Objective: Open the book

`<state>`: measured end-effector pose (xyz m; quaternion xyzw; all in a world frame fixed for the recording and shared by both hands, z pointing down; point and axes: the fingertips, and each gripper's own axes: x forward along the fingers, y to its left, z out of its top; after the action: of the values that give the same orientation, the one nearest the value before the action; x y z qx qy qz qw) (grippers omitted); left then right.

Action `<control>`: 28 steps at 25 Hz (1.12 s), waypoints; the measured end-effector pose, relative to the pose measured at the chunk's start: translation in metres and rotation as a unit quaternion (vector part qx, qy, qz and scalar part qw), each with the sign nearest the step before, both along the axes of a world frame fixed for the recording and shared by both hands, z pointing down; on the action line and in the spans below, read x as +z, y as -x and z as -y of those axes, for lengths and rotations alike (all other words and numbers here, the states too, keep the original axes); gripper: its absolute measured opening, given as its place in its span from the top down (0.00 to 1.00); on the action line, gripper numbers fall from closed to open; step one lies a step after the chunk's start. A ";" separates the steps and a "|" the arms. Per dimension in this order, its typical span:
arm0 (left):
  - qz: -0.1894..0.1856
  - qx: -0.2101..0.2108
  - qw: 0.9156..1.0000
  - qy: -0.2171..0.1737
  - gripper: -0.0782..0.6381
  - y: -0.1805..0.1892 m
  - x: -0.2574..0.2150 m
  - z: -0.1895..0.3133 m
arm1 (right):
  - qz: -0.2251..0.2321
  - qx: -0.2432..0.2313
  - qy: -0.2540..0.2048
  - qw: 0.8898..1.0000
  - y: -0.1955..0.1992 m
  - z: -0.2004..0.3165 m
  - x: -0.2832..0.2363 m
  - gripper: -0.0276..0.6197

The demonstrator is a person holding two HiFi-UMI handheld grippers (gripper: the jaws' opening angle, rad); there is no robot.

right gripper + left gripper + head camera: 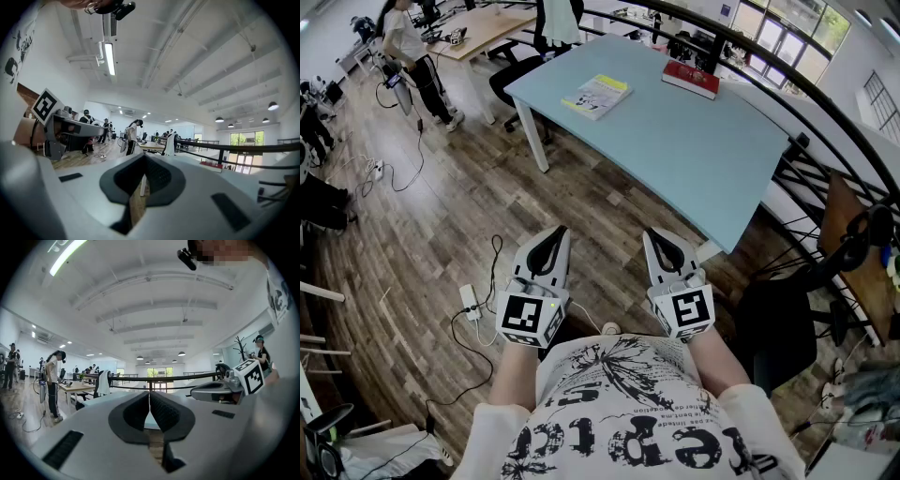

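Two closed books lie on the light blue table (694, 150) well ahead of me: a yellow-and-white book (596, 96) near its left end and a red book (691, 79) at its far edge. The red book (211, 165) also shows small in the right gripper view. My left gripper (555, 236) and right gripper (658, 236) are held side by side close to my body, over the wooden floor and short of the table. Each points level toward the table. The left gripper (149, 397) is shut with nothing in it. The right gripper (144, 159) is shut too and holds nothing.
A power strip (470, 300) with cables lies on the floor left of my grippers. A black chair (511, 80) stands at the table's left end and a dark seat (778, 328) to my right. A black railing (825, 94) runs behind the table. A person (408, 47) stands far left by a wooden desk (487, 28).
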<state>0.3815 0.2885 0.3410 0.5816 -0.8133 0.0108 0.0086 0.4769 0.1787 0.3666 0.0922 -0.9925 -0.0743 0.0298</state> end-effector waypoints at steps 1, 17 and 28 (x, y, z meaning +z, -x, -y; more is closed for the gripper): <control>-0.001 0.000 1.000 0.000 0.86 0.000 0.001 0.002 | 0.000 -0.001 0.000 1.000 0.000 0.001 0.001 0.94; -0.019 0.016 1.000 0.012 0.87 0.058 0.015 0.012 | 0.000 -0.004 0.030 1.000 0.063 0.004 0.013 0.94; -0.033 0.067 0.997 0.020 0.86 0.225 0.012 0.029 | -0.020 0.069 0.046 0.996 0.214 0.020 0.014 0.94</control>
<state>0.1566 0.2596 0.3531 0.6343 -0.7716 0.0085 0.0469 0.2625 0.1584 0.3810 0.1578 -0.9853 -0.0283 0.0591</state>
